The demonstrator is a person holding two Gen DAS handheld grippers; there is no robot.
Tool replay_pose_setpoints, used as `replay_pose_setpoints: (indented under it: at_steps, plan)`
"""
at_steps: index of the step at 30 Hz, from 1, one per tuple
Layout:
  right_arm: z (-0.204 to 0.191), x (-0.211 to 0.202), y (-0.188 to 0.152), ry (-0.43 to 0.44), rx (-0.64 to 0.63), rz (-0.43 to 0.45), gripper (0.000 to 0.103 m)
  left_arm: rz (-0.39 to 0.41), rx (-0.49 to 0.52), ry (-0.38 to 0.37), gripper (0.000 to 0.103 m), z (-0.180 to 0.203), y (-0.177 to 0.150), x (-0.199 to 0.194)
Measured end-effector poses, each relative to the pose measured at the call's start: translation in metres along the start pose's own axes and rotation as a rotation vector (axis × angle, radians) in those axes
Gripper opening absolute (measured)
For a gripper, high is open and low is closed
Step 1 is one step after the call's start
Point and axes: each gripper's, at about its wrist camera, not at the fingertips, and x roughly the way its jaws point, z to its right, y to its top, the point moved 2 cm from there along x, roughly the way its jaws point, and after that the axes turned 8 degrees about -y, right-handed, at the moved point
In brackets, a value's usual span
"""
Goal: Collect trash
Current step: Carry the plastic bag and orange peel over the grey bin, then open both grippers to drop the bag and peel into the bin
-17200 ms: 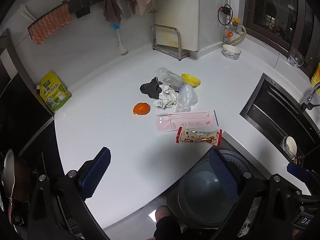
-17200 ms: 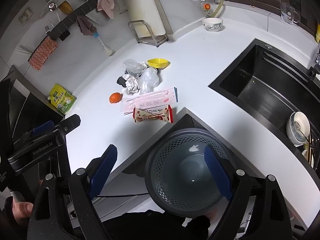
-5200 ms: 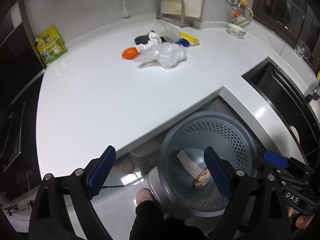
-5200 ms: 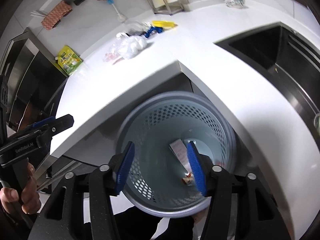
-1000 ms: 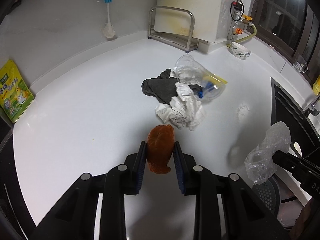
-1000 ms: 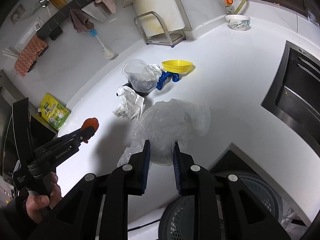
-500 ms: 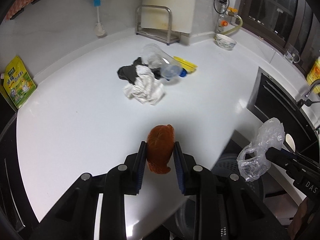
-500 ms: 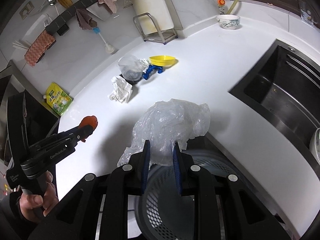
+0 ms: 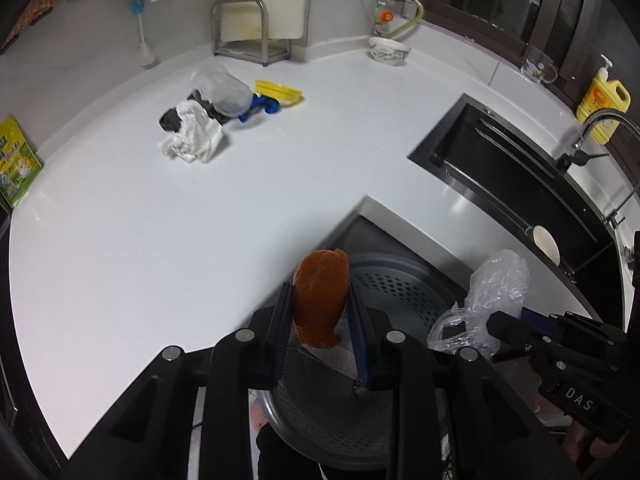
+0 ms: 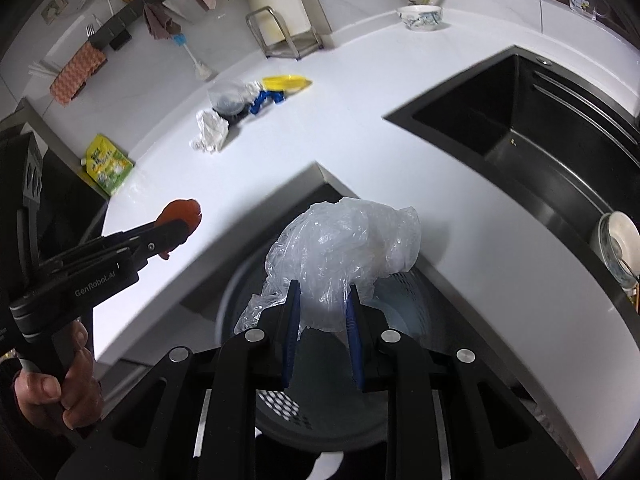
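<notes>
My left gripper (image 9: 320,300) is shut on an orange peel (image 9: 320,292) and holds it over the near rim of the grey perforated trash bin (image 9: 400,280). My right gripper (image 10: 322,296) is shut on a crumpled clear plastic bag (image 10: 344,244), held above the same bin (image 10: 280,404). The bag also shows in the left wrist view (image 9: 492,296), and the peel in the right wrist view (image 10: 182,216). More trash lies far back on the white counter: a white crumpled paper (image 9: 192,140), a dark rag (image 9: 170,120), a clear cup (image 9: 220,90), a blue piece (image 9: 262,106) and a yellow dish (image 9: 280,90).
A black sink (image 9: 500,172) is sunk into the counter at the right, with a soap bottle (image 9: 604,102) behind it. A bowl (image 9: 388,50) and a metal rack (image 9: 248,32) stand by the back wall. A green-yellow pouch (image 9: 14,164) leans at the left edge.
Both grippers have pulled back from the counter, the left with the peel and the right with the bag, and now hang over the bin. The remaining trash pile has not moved.
</notes>
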Motion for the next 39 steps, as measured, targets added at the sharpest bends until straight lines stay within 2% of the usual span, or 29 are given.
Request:
replay_pose_setpoints:
  at_steps: [7,14,33,36,38,39]
  plan:
    - [0.011,0.011,-0.030,-0.003,-0.028,-0.052,0.021,-0.056,-0.007,0.006,0.027,0.018,-0.029,0.019]
    - [0.013,0.031,-0.046,0.018,-0.041,-0.099,0.021,-0.116,-0.034,0.042,0.027,0.016,-0.056,0.045]
    - [0.008,0.077,-0.057,0.041,-0.056,-0.174,0.022,-0.156,-0.113,0.090,0.032,-0.003,-0.080,0.076]
    - [0.010,0.077,-0.056,0.042,-0.053,-0.173,0.033,-0.153,-0.117,0.092,0.037,-0.004,-0.081,0.076]
    - [0.011,0.075,-0.056,0.038,-0.053,-0.166,0.043,-0.144,-0.118,0.099,0.053,-0.005,-0.080,0.074]
    - [0.011,0.074,-0.056,0.037,-0.053,-0.163,0.043,-0.135,-0.119,0.102,0.055,-0.005,-0.080,0.072]
